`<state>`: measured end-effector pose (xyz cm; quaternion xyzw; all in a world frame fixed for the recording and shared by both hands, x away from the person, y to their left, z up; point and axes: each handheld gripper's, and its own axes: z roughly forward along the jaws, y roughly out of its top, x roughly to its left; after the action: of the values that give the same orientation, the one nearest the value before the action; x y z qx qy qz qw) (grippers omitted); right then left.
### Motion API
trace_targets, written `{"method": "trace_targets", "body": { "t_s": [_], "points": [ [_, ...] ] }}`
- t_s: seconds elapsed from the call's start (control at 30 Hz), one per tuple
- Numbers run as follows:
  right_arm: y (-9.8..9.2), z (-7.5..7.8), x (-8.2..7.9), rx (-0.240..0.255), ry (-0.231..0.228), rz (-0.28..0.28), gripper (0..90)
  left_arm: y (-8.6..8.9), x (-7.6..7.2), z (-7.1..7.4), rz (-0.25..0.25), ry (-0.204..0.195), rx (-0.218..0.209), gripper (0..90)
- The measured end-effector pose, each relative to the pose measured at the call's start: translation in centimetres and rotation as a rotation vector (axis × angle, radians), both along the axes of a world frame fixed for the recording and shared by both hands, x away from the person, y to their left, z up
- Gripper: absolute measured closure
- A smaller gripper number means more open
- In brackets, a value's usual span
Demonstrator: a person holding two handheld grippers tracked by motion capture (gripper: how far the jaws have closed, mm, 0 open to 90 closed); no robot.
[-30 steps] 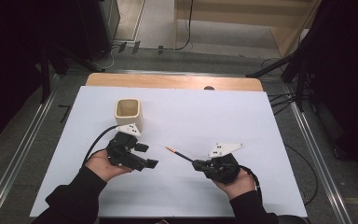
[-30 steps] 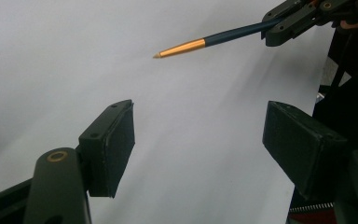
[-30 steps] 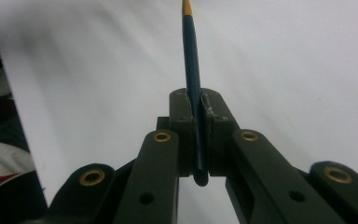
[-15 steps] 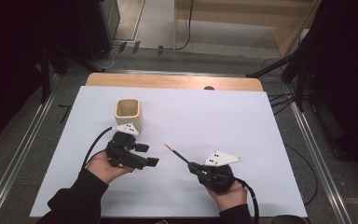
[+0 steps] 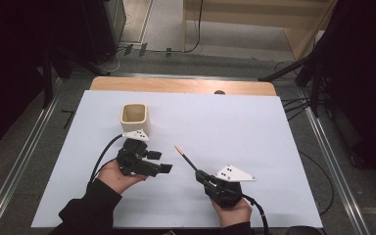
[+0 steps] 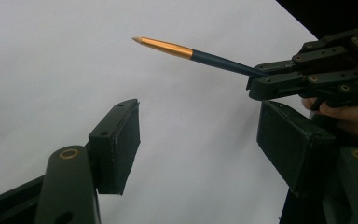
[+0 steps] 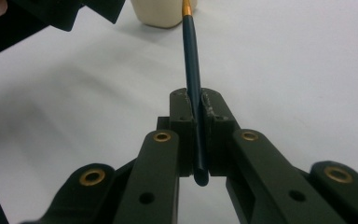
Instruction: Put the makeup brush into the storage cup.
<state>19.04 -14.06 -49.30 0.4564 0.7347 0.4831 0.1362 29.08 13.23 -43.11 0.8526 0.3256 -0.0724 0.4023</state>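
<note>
A dark blue pen (image 5: 186, 157) with an orange tip hangs above the white tabletop (image 5: 254, 127), clamped at its rear end in my right gripper (image 5: 201, 176). In the right gripper view the pads (image 7: 213, 109) press on the pen (image 7: 191, 56), which points at the cream square cup (image 7: 161, 14). That cup (image 5: 135, 117) stands upright at the back left. My left gripper (image 5: 162, 162) hovers just in front of it, open. Its jaws have just been closing a little, with nothing between them. From the left gripper (image 6: 200, 126), the pen (image 6: 191, 52) passes above and beyond the jaws.
A wooden table edge (image 5: 176, 85) runs along the back of the white surface. Metal rails and floor cables lie on both sides. A cable (image 5: 103, 156) trails from the left gripper across the sheet.
My right hand has drawn back toward the near edge with the pen still clamped, and the pen now points more steeply away. The left hand has stayed in place.
</note>
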Motion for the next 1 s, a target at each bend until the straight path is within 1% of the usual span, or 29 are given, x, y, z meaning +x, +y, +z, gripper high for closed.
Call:
{"method": "trace_targets", "body": {
  "t_s": [0.03, 0.13, 0.23, 0.27, 0.3, 0.33, 0.37, 0.4, 0.43, 0.53, 0.6, 0.63, 0.73, 0.8, 0.9, 0.93, 0.97, 1.0],
  "points": [
    [0.0, 0.0, 0.0, 0.0, 0.0, 0.0, 85.4, 0.0, 0.0, 0.0, 0.003, 0.001, -0.002, 30.7],
    [0.0, -0.3, -0.1, 0.03, -0.011, -0.027, 85.4, -0.1, 0.1, 0.0, 0.013, 0.008, -0.023, 31.3],
    [0.3, -0.5, -0.1, 0.055, -0.013, -0.04, 85.4, -0.3, 0.0, -0.1, 0.022, 0.006, -0.027, 31.5],
    [0.5, -0.6, 0.0, 0.086, -0.009, -0.04, 85.4, -0.3, 0.1, -0.1, 0.023, 0.006, -0.029, 31.5],
    [0.6, -0.7, 0.1, 0.1, -0.005, -0.042, 85.4, -0.3, 0.0, -0.1, 0.027, 0.0, -0.03, 31.5],
    [0.6, -0.7, 0.1, 0.1, -0.005, -0.042, 85.4, -0.3, 0.0, -0.1, 0.027, 0.0, -0.03, 31.5],
    [0.7, -1.0, 0.1, 0.133, 0.004, -0.049, 85.4, -0.3, 0.1, -0.1, 0.028, 0.0, -0.033, 31.5],
    [0.7, -1.0, 0.1, 0.143, 0.009, -0.054, 85.4, -0.3, 0.1, -0.1, 0.034, -0.006, -0.042, 31.5],
    [0.7, -1.0, 0.1, 0.143, 0.009, -0.054, 85.4, -0.3, 0.1, -0.1, 0.034, -0.006, -0.042, 31.5],
    [0.9, -1.3, 0.1, 0.185, 0.007, -0.078, 85.3, -0.4, 0.1, -0.2, 0.036, -0.004, -0.056, 31.5],
    [0.9, -1.3, 0.1, 0.194, 0.011, -0.087, 85.4, -0.5, 0.1, -0.2, 0.034, 0.001, -0.054, 31.8],
    [1.0, -1.4, 0.2, 0.218, 0.013, -0.096, 85.4, -0.6, 0.1, -0.3, 0.036, 0.004, -0.057, 32.2],
    [1.0, -1.4, 0.3, 0.227, 0.01, -0.101, 85.4, -0.7, 0.2, -0.2, 0.042, 0.01, -0.072, 32.6],
    [1.1, -1.3, 0.3, 0.233, -0.003, -0.109, 85.3, -0.6, 0.3, -0.2, 0.051, 0.01, -0.088, 32.8],
    [1.3, -1.2, 0.3, 0.234, 0.0, -0.111, 85.3, -0.5, 0.5, -0.1, 0.07, 0.026, -0.121, 33.1],
    [1.4, -1.2, 0.3, 0.229, -0.008, -0.103, 85.3, -0.5, 0.5, -0.1, 0.071, 0.026, -0.12, 33.3],
    [1.6, -1.2, 0.3, 0.23, -0.009, -0.104, 85.3, -0.5, 0.6, -0.1, 0.074, 0.028, -0.119, 35.8],
    [1.6, -1.2, 0.3, 0.23, -0.009, -0.104, 85.3, -0.5, 0.6, -0.1, 0.079, 0.036, -0.122, 35.8]
  ]
}}
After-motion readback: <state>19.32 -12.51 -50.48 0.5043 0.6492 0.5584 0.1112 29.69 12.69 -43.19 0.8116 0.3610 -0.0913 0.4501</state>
